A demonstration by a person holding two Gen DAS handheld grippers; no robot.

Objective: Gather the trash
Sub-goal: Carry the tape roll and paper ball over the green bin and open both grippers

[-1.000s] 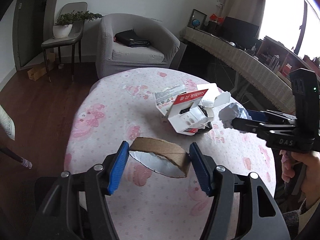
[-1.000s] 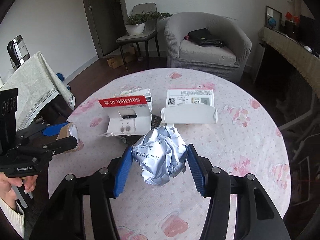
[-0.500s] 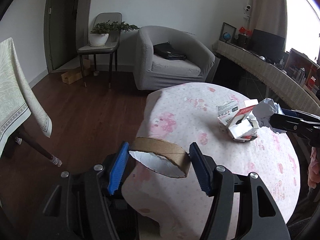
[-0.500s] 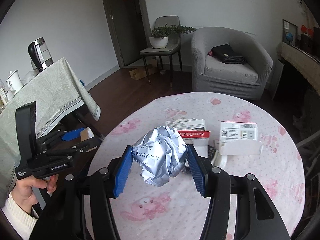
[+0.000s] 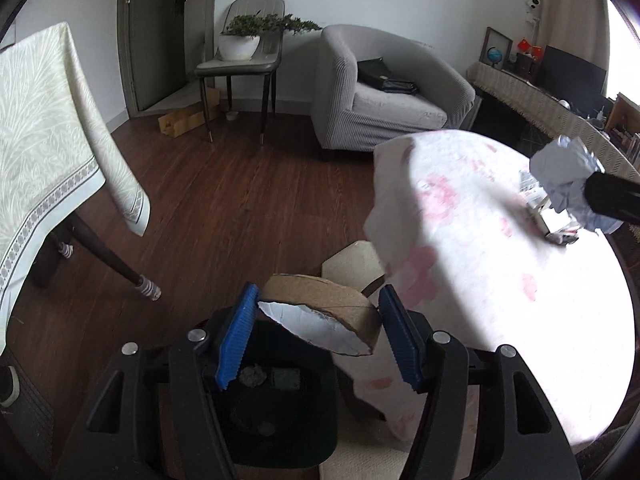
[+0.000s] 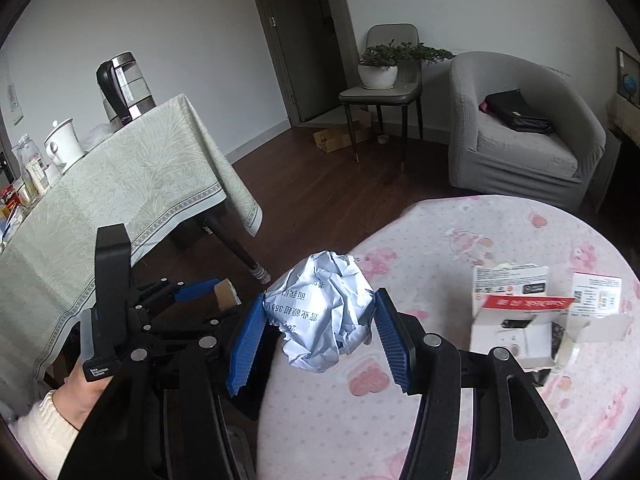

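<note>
Left gripper [image 5: 316, 334]: clamped on the cardboard ring [image 5: 320, 306], blue pads [image 5: 236, 340] pressing its two sides; jaws about halfway apart; held out past the edge of the round table [image 5: 500, 280], above the black bin [image 5: 276, 408].
Cardboard ring: brown outside, white torn lining inside, squeezed into an oval; carried in the air off the round table's left edge, directly over the black bin's mouth.
Black bin: on the wooden floor just left of the round table; a small crumpled scrap and a dark item visible at its bottom.
Right gripper [image 6: 320, 340]: closed on the crumpled paper ball [image 6: 324, 312], pads [image 6: 390, 340] pushed into both flanks; jaws roughly half spread; poised over the round table's left rim.
Crumpled paper ball: pale blue-white with printed characters; off the tabletop, above the round table's left edge, near the left gripper.
Opened boxes [image 6: 516, 320]: white carton with a red flap plus flattened white packaging, lying on the round table toward its right side, well apart from the paper ball.
Round table: covered by a white cloth with pink prints.
Person's hand [image 6: 86, 396]: wrapped around the left gripper's handle, cream sleeve at the wrist, left of the round table.
Second table [image 6: 120, 184]: pale green cloth, further left of the round table; kettle and cups on top.
</note>
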